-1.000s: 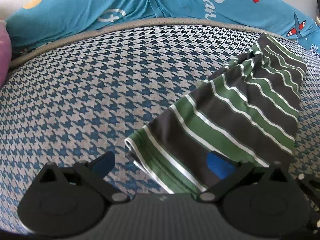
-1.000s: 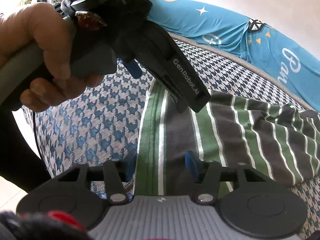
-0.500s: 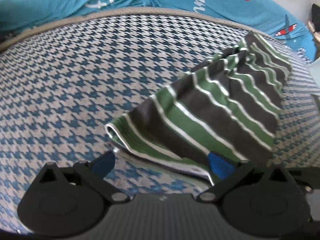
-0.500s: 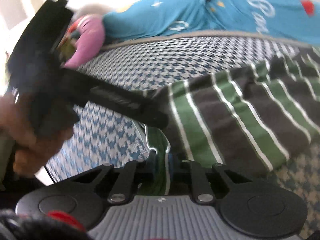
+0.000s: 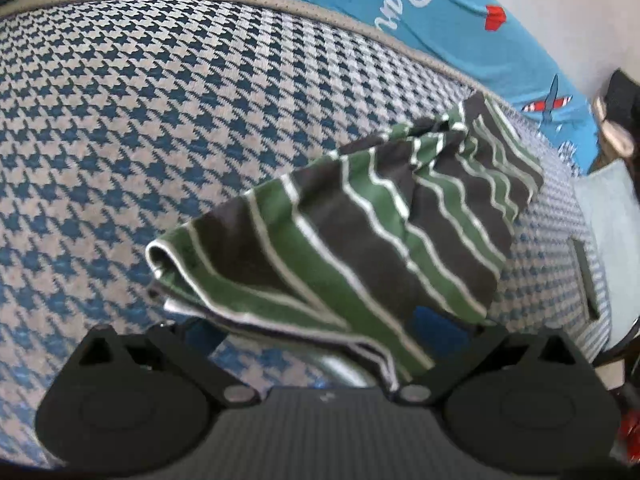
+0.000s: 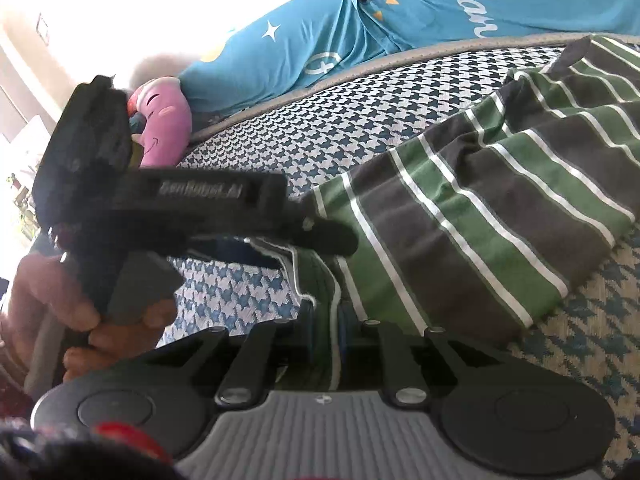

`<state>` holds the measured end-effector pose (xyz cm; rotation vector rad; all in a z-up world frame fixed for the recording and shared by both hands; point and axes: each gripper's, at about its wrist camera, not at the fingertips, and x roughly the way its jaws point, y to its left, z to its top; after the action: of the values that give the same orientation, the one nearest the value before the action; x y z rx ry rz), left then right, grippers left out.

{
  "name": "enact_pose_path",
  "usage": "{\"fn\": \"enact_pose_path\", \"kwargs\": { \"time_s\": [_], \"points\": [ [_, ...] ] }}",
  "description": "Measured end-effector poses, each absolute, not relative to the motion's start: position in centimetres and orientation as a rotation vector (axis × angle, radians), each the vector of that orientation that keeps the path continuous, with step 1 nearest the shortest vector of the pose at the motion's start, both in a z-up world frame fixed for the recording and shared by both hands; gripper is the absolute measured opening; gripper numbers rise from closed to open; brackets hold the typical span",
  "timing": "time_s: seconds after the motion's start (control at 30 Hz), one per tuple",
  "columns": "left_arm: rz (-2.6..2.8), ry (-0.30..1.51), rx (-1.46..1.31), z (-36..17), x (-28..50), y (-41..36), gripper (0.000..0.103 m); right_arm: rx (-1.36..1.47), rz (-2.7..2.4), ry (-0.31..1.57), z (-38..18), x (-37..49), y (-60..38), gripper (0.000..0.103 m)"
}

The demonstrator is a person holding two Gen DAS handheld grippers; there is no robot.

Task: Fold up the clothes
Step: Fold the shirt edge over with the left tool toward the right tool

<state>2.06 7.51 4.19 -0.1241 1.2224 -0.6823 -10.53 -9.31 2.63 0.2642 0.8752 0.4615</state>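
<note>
Left tongs [image 5: 320,328]: I hold jaws spread wide, striped garment [image 5: 360,232] hem draped across gap, one fold raised off houndstooth cover [image 5: 120,120]. Blue bedding [image 5: 460,32] beyond.

Right view: right tongs [image 6: 326,320] pressed together, pinching garment edge. My left hand [image 6: 72,312] grips other tool at left. Pink plush [image 6: 164,120] behind.

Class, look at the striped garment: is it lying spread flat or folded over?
Folded over, partly lifted. The striped garment shows doubled layers at its near edge, and the right gripper pinches that edge above the mattress.
</note>
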Motion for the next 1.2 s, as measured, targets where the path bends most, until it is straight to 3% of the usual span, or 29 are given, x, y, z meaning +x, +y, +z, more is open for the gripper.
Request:
{"fn": "enact_pose_path", "kwargs": {
  "time_s": [0.03, 0.13, 0.3, 0.47, 0.57, 0.67, 0.8, 0.97, 1.07, 1.13, 1.2],
  "points": [
    [-0.687, 1.221, -0.139, 4.1, 2.2, 7.4, 0.08, 0.219, 0.457, 0.862, 2.8, -10.8, -9.0, 0.014],
    [-0.703, 1.221, -0.151, 4.1, 2.3, 7.0, 0.063, 0.113, 0.471, 0.838, 2.8, -11.6, -8.1, 0.015],
    [-0.706, 1.209, -0.152, 4.3, 2.0, 6.7, 0.06, -0.019, 0.493, 0.778, 3.0, -13.2, -6.8, 0.047],
    [-0.701, 1.205, -0.14, 4.3, 2.0, 6.0, 0.06, -0.085, 0.534, 0.731, 2.9, -13.9, -5.5, 0.06],
    [-0.7, 1.202, -0.138, 4.3, 1.9, 6.0, 0.06, -0.149, 0.528, 0.715, 2.2, -13.9, -4.5, 0.061],
    [-0.691, 1.201, -0.134, 4.3, 1.8, 6.0, 0.06, -0.2, 0.5, 0.711, 1.5, -13.8, -4.0, 0.058],
    [-0.677, 1.201, -0.121, 4.0, 1.7, 6.0, 0.06, -0.205, 0.455, 0.719, 0.8, -13.2, -4.4, 0.016],
    [-0.668, 1.197, -0.12, 3.7, 1.6, 6.1, 0.063, -0.152, 0.421, 0.684, 1.4, -13.1, -5.6, 0.011],
    [-0.658, 1.197, -0.129, 3.7, 1.6, 6.5, 0.083, -0.104, 0.421, 0.666, 2.1, -13.2, -6.5, 0.01],
    [-0.649, 1.198, -0.143, 3.7, 1.7, 6.6, 0.102, -0.082, 0.42, 0.655, 2.5, -13.3, -6.9, 0.01],
    [-0.65, 1.203, -0.169, 3.5, 1.9, 6.7, 0.103, -0.061, 0.421, 0.647, 2.8, -13.6, -7.3, 0.01]
  ]
}}
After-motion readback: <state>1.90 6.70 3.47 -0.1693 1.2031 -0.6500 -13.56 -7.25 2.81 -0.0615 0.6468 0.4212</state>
